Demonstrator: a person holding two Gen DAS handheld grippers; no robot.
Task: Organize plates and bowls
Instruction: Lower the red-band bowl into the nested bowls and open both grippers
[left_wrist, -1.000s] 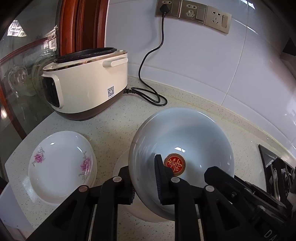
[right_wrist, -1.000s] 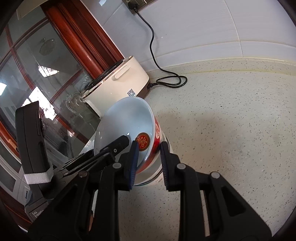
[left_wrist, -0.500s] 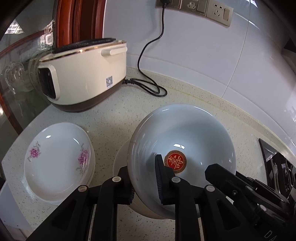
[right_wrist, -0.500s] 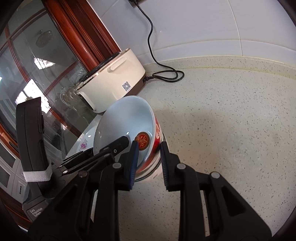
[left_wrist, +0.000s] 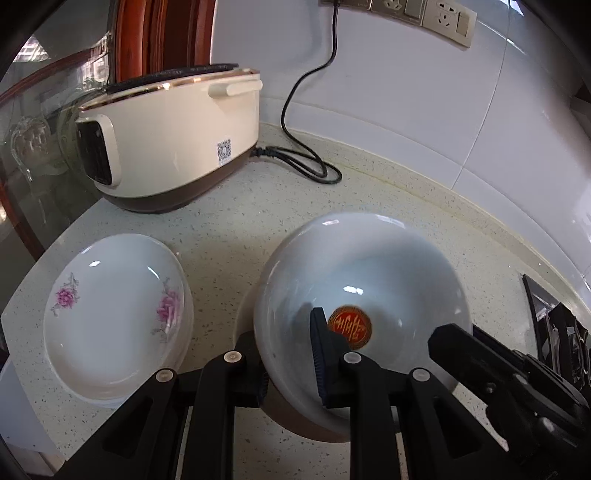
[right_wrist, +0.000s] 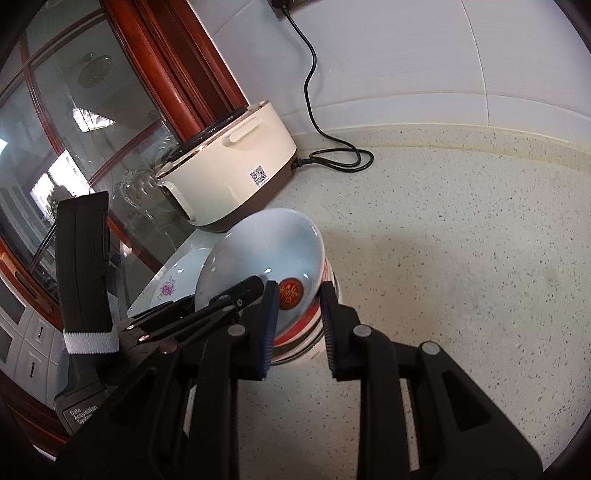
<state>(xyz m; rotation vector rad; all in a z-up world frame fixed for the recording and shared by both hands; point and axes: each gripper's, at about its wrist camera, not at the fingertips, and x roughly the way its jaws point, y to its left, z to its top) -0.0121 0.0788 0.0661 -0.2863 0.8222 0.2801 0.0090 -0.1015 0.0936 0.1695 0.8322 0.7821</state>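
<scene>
A white bowl (left_wrist: 362, 273) with a red emblem inside hangs tilted over the speckled counter (right_wrist: 461, 240). My left gripper (left_wrist: 286, 343) is shut on its near rim, one finger inside and one outside. My right gripper (right_wrist: 297, 306) is shut on the bowl (right_wrist: 258, 251) at its right wall, which has a red band on the outside. Its fingers (left_wrist: 447, 336) reach in from the right. Under the held bowl sits a red-striped bowl (right_wrist: 306, 332). A white plate (left_wrist: 110, 317) with pink flowers lies to the left, also visible as the plate (right_wrist: 173, 280) past the left gripper (right_wrist: 221, 295).
A cream rice cooker (left_wrist: 173, 140) stands at the back left, its black cord (left_wrist: 306, 162) coiled on the counter and running up to a wall socket. Glass cabinet doors with red wood frames (right_wrist: 177, 74) close off the left. A dark hob edge (left_wrist: 554, 325) shows at the right.
Both grippers keep their hold on the bowl. The left wrist view has tipped down slightly, so the cooker sits higher in frame. The bowl has barely shifted.
</scene>
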